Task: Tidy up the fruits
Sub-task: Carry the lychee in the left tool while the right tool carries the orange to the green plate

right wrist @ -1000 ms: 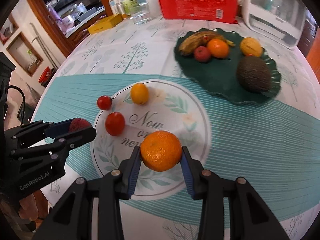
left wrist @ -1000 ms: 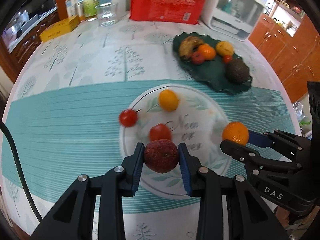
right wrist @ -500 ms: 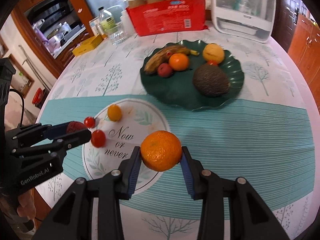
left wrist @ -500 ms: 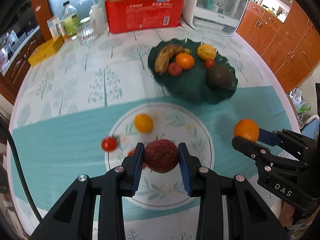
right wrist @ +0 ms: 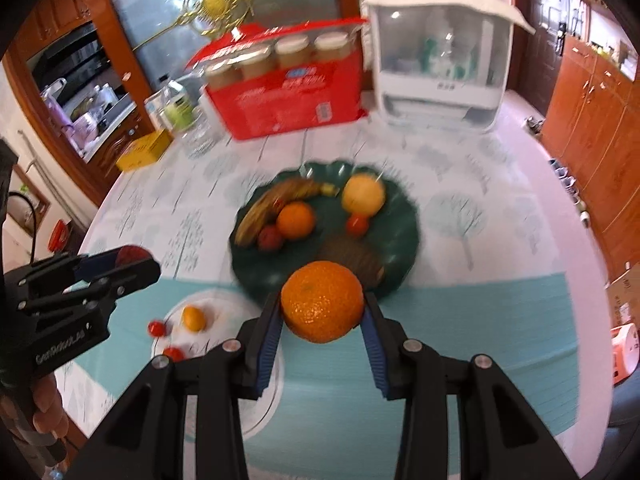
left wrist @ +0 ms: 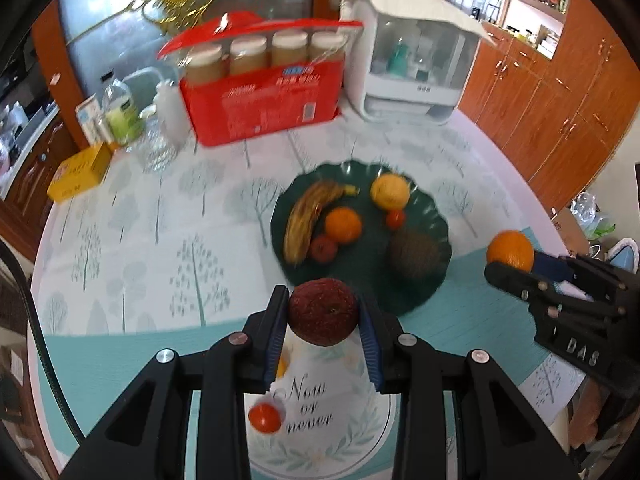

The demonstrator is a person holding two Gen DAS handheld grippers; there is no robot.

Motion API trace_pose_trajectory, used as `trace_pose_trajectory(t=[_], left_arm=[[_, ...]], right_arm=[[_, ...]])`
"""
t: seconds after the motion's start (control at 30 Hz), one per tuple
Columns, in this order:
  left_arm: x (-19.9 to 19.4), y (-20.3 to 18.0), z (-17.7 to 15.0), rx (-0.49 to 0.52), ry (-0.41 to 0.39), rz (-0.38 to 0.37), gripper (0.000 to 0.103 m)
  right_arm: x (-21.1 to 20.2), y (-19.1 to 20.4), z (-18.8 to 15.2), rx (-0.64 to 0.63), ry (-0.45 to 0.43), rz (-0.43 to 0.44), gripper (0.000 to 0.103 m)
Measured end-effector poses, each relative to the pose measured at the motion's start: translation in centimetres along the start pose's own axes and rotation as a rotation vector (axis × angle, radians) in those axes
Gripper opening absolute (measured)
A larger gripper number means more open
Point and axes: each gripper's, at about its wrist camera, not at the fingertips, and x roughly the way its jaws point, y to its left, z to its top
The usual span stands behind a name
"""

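A dark red apple [left wrist: 323, 311] was clamped between the fingers of the left gripper [left wrist: 323, 322], held in the air above the near edge of the white printed plate [left wrist: 340, 432], just short of the green plate [left wrist: 360, 284]. An orange [right wrist: 322, 301] was pinched in the right gripper [right wrist: 322, 322], raised in front of the green plate's near rim. That plate carried a banana [left wrist: 308, 216], a second orange [left wrist: 343, 225], a yellow fruit [left wrist: 389, 191] and an avocado [left wrist: 414, 254]. A small tomato [left wrist: 264, 417] lay on the white plate. A red carton of jars [left wrist: 260, 96] stood at the table's far side.
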Motion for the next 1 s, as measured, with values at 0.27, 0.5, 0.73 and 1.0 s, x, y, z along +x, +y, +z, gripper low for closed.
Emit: trace_pose_trajectory(t=[0.27,0.5,0.73,1.0], left_arm=[[0.0,-1.0,4.8,0.015,-0.057,-0.006,0.033],[2.9,-0.7,6.5,-0.033,-0.03,-0.017,0.033],[8.0,-0.6,5.6,-0.051,0.053,-0.022,0.033],[13.0,-1.1,4.1,-0.056,0.136,-0.048,0.033]], right_arm=[[0.0,-2.2,5.7,0.001,-0.033,-0.066,0.039],[2.3,-3.4,8.4,0.034,-0.005,-0.058,0.039],[6.9,-4.2,8.4,0.087,0.084,-0.035,0.039],[12.0,-5.3,7.2,0.126,0.198,-0.028,0.039]])
